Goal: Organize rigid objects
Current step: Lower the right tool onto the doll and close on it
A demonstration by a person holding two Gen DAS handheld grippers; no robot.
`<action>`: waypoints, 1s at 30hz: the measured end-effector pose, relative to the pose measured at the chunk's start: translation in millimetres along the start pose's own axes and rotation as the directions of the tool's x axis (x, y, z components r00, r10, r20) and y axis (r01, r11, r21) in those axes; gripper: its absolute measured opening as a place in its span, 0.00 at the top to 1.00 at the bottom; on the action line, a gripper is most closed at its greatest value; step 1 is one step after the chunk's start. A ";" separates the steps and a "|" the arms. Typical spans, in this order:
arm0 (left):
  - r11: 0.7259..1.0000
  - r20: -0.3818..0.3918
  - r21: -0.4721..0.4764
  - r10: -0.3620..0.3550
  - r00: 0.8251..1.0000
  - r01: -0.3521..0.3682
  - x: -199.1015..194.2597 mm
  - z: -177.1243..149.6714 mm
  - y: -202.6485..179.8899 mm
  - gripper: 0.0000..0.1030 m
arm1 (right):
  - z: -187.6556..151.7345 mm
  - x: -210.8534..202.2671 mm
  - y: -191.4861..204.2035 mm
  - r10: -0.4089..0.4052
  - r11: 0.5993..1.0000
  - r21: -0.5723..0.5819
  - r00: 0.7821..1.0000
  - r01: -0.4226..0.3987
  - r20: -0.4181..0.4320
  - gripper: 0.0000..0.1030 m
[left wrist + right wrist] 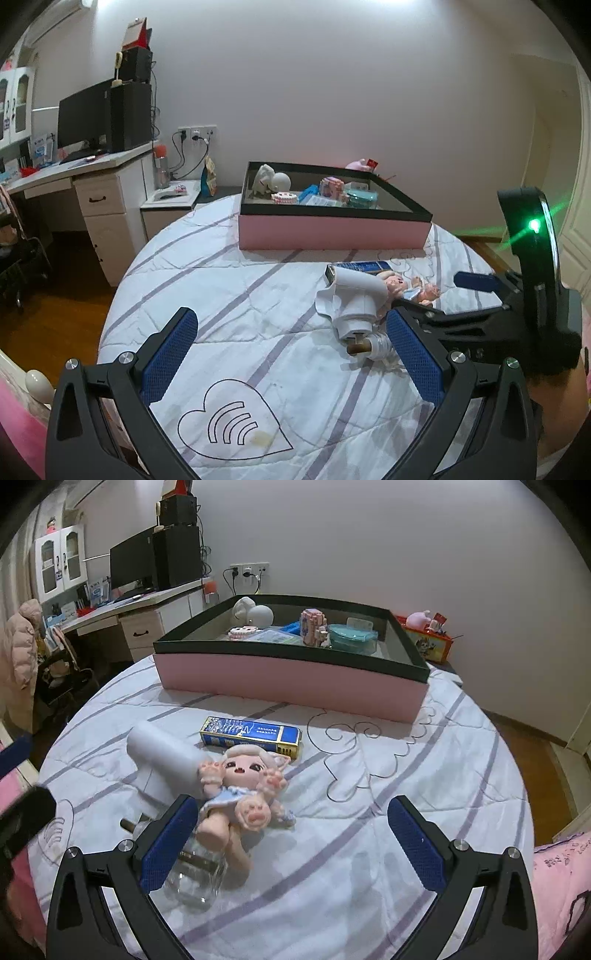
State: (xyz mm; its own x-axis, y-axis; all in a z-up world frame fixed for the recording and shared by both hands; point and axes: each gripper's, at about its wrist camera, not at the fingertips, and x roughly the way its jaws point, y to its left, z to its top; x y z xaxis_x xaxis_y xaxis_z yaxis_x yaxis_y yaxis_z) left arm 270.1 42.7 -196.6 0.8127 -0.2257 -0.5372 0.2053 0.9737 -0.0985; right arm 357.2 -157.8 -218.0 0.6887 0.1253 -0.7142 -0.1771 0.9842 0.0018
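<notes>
Doll (240, 794) lies on the bed (369, 849) against a white dryer (166, 757), blue box (251, 736) behind it, pink tray (291, 679) toward the far edge. Both grippers, left (291, 354) and right (291, 834), spread wide, gripping nothing.

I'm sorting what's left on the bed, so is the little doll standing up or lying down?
Lying down. The doll is on its back on the quilt, face and paws up, legs toward the camera, beside the blue box.

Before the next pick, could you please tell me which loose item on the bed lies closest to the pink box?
The blue carton: it lies flat just before the box, beyond the doll and dryer.
</notes>
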 end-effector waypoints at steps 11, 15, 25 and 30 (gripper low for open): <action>1.000 -0.047 0.027 -0.004 0.999 0.006 10.3 -2.3 -2.9 0.00 | 3.3 16.3 5.7 0.120 0.993 -0.004 0.991 -0.120 -0.051 0.56; 1.000 -0.064 0.029 -0.004 0.998 0.006 13.3 -4.5 -2.7 0.00 | 0.3 10.0 -4.2 0.146 0.989 0.032 0.989 -0.145 -0.034 0.58; 0.999 -0.085 0.029 -0.015 0.996 0.018 22.0 -5.9 -9.1 0.00 | -14.4 -11.0 -55.3 0.062 0.990 0.127 0.998 -0.063 0.009 0.58; 0.999 -0.105 0.039 -0.031 0.994 0.035 29.6 -2.9 -20.6 0.00 | -20.0 -7.6 -66.1 0.062 0.986 0.157 0.998 -0.063 0.013 0.58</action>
State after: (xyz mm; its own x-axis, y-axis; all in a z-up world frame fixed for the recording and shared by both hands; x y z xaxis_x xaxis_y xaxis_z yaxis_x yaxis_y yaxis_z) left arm 288.3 16.0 -212.9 0.7441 -0.2509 -0.6191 0.2547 0.9633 -0.0843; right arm 349.7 -226.3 -226.7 0.6854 0.1873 -0.7037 -0.1073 0.9818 0.1569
